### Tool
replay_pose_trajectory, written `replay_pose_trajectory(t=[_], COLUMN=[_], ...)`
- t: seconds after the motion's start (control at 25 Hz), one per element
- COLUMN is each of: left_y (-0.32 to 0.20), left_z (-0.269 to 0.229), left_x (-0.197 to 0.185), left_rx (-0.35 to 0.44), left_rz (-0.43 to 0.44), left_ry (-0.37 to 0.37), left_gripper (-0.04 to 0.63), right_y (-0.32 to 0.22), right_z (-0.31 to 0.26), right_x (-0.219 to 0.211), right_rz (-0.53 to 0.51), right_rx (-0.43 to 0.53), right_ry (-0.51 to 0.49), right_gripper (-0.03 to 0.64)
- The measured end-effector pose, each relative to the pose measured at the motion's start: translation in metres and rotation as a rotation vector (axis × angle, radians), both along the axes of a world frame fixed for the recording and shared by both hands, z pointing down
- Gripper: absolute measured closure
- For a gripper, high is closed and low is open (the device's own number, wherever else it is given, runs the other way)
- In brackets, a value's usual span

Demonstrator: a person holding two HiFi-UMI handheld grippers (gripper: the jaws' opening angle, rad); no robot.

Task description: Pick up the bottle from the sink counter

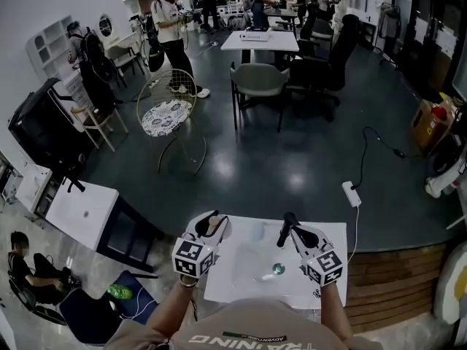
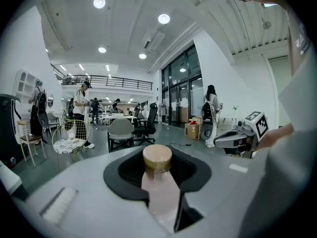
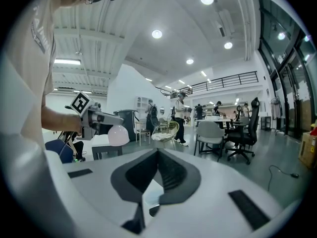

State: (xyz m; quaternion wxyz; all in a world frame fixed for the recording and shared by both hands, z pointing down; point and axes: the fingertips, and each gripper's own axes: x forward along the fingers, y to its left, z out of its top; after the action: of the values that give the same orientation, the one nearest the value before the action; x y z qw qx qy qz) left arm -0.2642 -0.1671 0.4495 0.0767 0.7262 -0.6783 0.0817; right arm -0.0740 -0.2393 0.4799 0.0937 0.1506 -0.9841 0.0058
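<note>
A pale pink bottle (image 2: 161, 192) with a tan cap sits between the jaws of my left gripper (image 2: 157, 152), which is shut on it. The bottle is held up off the white sink counter (image 1: 241, 286) and points out toward the room. From the right gripper view, its round pink body (image 3: 119, 135) shows in the left gripper (image 3: 110, 125). In the head view the left gripper (image 1: 209, 226) hangs over the counter's left part. My right gripper (image 1: 286, 230) is over the right part, its jaws (image 3: 158, 155) shut with nothing between them.
A sink drain (image 1: 278, 270) lies in the counter between the grippers. A white power strip (image 1: 351, 194) and cable lie on the dark floor beyond. A white-topped table (image 1: 80, 214) stands at left, with chairs and people farther back.
</note>
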Motion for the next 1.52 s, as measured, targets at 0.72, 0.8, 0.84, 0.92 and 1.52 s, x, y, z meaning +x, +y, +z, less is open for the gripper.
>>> replay_pose_trajectory(t=[0.72, 0.8, 0.84, 0.92, 1.52], left_y=[0.012, 0.013, 0.013, 0.015, 0.018], left_z=[-0.017, -0.015, -0.015, -0.013, -0.005], left_x=[-0.009, -0.009, -0.009, -0.010, -0.004], left_rx=[0.038, 0.039, 0.039, 0.039, 0.033], left_rz=[-0.055, -0.054, -0.054, -0.057, -0.048], left_ry=[-0.019, -0.020, -0.019, -0.014, 0.000], left_gripper=[0.468, 0.468, 0.468, 0.468, 0.468], right_y=[-0.001, 0.000, 0.001, 0.001, 0.000], right_z=[-0.015, -0.014, -0.013, -0.014, -0.018], right_x=[0.006, 0.006, 0.006, 0.006, 0.016], right_rz=[0.007, 0.010, 0.011, 0.016, 0.055], right_rx=[-0.004, -0.003, -0.003, 0.000, -0.011], right_ry=[-0.045, -0.045, -0.045, -0.045, -0.076], right_gripper=[0.606, 0.606, 0.606, 0.606, 0.607])
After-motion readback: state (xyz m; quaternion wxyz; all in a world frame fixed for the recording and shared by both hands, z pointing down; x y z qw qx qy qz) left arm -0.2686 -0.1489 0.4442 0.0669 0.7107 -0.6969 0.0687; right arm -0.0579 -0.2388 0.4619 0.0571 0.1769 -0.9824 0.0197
